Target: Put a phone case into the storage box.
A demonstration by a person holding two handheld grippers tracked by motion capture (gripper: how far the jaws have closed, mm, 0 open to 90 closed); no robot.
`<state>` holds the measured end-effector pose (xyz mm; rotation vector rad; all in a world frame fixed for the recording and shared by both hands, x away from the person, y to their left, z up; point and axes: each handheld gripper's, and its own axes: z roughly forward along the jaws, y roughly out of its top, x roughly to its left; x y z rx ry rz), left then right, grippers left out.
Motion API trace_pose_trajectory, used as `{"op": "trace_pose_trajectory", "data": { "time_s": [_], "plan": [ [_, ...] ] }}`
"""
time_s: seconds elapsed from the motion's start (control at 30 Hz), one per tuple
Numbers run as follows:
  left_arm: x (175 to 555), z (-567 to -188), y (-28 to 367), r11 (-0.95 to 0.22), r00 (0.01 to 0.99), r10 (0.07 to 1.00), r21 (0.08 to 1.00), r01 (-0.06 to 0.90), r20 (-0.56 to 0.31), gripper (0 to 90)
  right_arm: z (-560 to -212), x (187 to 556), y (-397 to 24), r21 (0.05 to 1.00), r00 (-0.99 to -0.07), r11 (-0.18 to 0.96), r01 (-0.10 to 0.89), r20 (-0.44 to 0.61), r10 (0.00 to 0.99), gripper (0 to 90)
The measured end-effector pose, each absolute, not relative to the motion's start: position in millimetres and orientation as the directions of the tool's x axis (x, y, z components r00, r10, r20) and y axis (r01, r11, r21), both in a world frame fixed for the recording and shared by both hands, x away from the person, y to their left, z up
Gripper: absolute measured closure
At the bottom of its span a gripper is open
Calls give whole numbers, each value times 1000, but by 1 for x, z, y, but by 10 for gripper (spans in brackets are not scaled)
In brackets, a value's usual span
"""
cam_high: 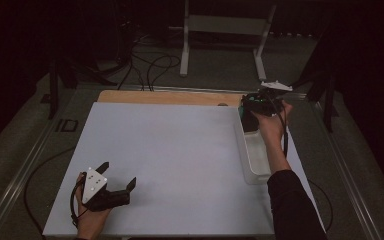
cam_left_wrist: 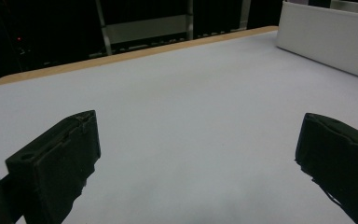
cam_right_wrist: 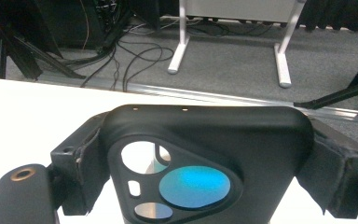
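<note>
the right gripper [cam_high: 252, 116] is seen at the upper right of the high view, held by a hand [cam_high: 272, 120] over the far end of a white bin [cam_high: 252, 160] that stands along the right edge of the table [cam_high: 180, 150]. in the right gripper view, a black device [cam_right_wrist: 205, 158] with a rounded three-cornered cut-out, a blue lens and small round windows is clamped between the jaws, which press on its left and right sides; the gripper [cam_right_wrist: 205, 168] is closed on it to the width of the device. the white table surface is seen below it, and grey floor with cables and a white stand is seen across the top of that frame.

the left gripper [cam_high: 120, 177] is seen at the lower left of the high view, held low over the table near its front edge. in the left gripper view its jaws are spread wide apart at the lower left and lower right, with nothing between them but bare table; the gripper [cam_left_wrist: 196, 158] is released. the white bin [cam_left_wrist: 326, 42] is seen at the upper right of that frame.
</note>
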<state>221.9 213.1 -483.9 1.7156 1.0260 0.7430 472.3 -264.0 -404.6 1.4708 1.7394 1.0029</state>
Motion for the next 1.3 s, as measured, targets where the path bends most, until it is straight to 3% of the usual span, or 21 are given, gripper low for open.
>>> {"op": "trace_pose_trajectory", "data": {
  "time_s": [1.3],
  "plan": [
    [222, -485, 212, -180, 467, 884, 937, 300, 20, 2, -430, 482, -257, 841, -117, 81, 535, -21, 993, 121]
  ]
}}
